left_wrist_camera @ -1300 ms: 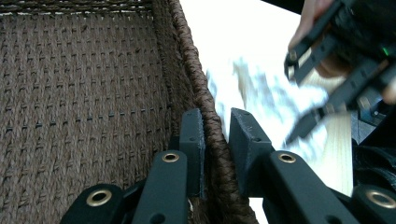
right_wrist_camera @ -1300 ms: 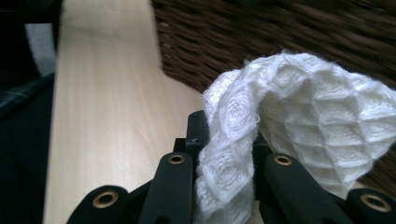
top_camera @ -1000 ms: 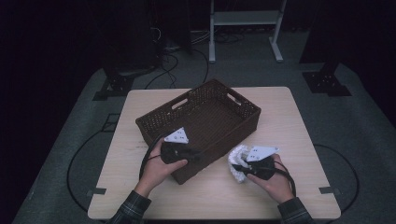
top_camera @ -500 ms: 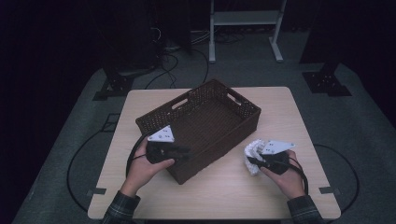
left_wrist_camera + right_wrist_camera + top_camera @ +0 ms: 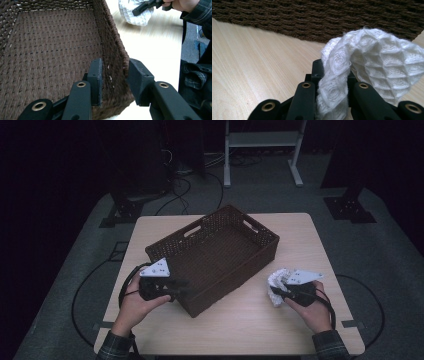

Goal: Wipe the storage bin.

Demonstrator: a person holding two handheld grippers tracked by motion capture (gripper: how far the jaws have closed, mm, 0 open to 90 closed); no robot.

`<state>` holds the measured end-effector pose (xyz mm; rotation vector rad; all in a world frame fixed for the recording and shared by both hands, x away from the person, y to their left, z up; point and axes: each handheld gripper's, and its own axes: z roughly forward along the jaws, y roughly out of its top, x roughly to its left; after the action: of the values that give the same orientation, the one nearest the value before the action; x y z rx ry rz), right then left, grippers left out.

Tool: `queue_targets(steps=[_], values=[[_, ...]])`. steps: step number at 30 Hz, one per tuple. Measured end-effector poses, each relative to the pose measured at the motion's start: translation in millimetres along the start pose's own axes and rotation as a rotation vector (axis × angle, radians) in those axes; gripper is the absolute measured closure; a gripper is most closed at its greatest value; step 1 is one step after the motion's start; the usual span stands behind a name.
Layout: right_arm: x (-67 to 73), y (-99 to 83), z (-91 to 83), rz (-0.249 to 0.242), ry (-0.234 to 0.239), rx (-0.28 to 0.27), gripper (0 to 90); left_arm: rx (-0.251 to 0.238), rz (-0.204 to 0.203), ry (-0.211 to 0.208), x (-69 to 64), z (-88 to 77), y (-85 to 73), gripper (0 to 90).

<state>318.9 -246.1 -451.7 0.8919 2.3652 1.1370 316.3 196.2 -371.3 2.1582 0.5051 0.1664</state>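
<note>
Left gripper [image 5: 113,82] was just easing its jaws apart around the basket [image 5: 220,255] wall, pads off it, so the basket looked placed. Right gripper [image 5: 332,82] pinched the white cloth [image 5: 372,72] beside the basket, likely headed inside.

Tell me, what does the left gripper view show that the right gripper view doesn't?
Left gripper view alone: the basket's woven floor from inside, its near wall between the left hand-held gripper's jaws, which have just been opening, and a plaid sleeve. Right gripper view alone: the right hand-held gripper seen along its own jaws, pinching the white cloth close up, with the basket's outer wall behind. Both share: basket, cloth and light wooden table.
</note>
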Motion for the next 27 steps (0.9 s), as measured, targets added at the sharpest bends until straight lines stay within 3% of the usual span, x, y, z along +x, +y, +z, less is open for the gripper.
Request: queue_targets(steps=[15, 22, 27], values=[[-1.0, -0.2, -1.6, 0.005, -0.004, -0.003, 77.7, 0.05, 0.02, 0.035, 1.7, -3.8, -9.0, 57.6], [-1.6, -0.1, -2.1, 0.003, -0.006, -0.005, 77.7, 0.044, 0.02, 0.027, 2.1, -0.3, -9.7, 57.5], [-1.4, 0.2, -1.5, -0.001, -0.006, -0.005, 77.7, 0.02, 0.028, -0.003, -2.6, 12.4, -4.7, 57.5]])
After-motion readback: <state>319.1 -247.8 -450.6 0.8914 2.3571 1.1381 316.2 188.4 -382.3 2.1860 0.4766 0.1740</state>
